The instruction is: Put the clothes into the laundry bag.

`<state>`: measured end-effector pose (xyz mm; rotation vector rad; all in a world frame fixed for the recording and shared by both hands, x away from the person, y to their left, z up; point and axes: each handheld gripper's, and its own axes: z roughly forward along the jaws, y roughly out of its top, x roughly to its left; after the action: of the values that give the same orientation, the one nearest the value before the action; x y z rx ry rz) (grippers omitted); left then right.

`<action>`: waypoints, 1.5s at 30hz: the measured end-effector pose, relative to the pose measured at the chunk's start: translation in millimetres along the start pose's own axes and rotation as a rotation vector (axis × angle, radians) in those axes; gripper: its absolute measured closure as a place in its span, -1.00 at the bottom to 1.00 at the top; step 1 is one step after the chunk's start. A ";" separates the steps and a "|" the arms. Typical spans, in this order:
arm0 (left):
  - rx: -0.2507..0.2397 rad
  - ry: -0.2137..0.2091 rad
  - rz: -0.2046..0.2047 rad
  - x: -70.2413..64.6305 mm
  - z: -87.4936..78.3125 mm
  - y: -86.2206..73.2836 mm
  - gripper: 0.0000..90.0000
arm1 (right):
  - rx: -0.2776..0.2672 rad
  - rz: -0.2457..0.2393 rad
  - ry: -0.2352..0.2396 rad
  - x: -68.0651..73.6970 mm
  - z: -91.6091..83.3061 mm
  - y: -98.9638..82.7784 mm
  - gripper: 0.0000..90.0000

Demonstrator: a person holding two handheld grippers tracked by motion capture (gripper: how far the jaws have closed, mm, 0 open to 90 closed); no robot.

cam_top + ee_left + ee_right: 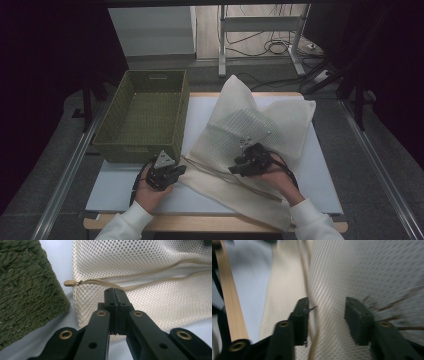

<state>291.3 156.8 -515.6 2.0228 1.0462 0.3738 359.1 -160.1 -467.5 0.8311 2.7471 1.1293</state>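
While the left gripper point(176, 170) keeps its jaws pressed together on the near edge of the cream mesh laundry bag point(250, 137), apparently pinning it beside the tan zipper pull point(69, 283), the right gripper point(240, 166) hovers over the mesh with jaws spread and nothing between them, likely freed to regrip. Lying across the table's centre toward three o'clock, the bag sits beside the olive woven basket point(142, 115) at ten o'clock. A white mat point(320, 175) covers the wooden table point(200, 223); cables trail on the floor at twelve o'clock.
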 end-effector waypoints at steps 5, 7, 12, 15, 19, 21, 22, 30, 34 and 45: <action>0.000 0.006 0.001 0.3 -1.7 -1.2 0.99 | -0.118 0.025 -0.066 -7.3 -18.4 0.7 -0.10; -0.003 0.008 0.001 0.3 -3.4 -1.3 0.99 | -0.156 0.034 -0.082 -8.6 -22.4 1.0 -0.15; -0.011 -0.002 0.005 -0.7 -1.9 2.4 0.99 | -0.208 0.035 -0.103 -9.6 -29.5 -7.2 -0.22; -0.013 -0.013 0.005 -1.4 -1.6 1.8 0.99 | -0.230 0.046 -0.140 -10.4 -38.5 -18.8 -0.24; -0.035 -0.011 0.005 -2.5 -10.4 -0.4 0.99 | -0.277 0.090 -0.204 -11.0 -57.4 -40.6 -0.28; -0.045 -0.002 0.009 -3.8 -15.5 -2.1 0.97 | -0.291 0.112 -0.231 -9.5 -66.4 -55.2 -0.29; -0.048 0.005 0.011 -4.2 -17.4 -3.5 0.94 | -0.295 0.121 -0.244 -8.3 -70.0 -63.1 -0.30; -0.043 0.025 -0.030 4.0 -28.2 -18.1 0.29 | -0.274 0.184 -0.302 -12.9 -79.1 -115.6 -0.31; -0.027 0.024 -0.036 8.0 -27.6 -22.5 0.00 | -0.238 0.183 -0.293 -19.5 -70.4 -121.1 -0.34; -0.027 0.038 -0.019 7.0 -25.9 -21.4 -0.14 | -0.272 0.180 -0.298 -20.7 -77.6 -119.5 -0.36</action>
<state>269.1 182.9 -516.6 1.9876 1.0771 0.4154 302.7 -290.0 -493.6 1.1199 2.2561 1.2540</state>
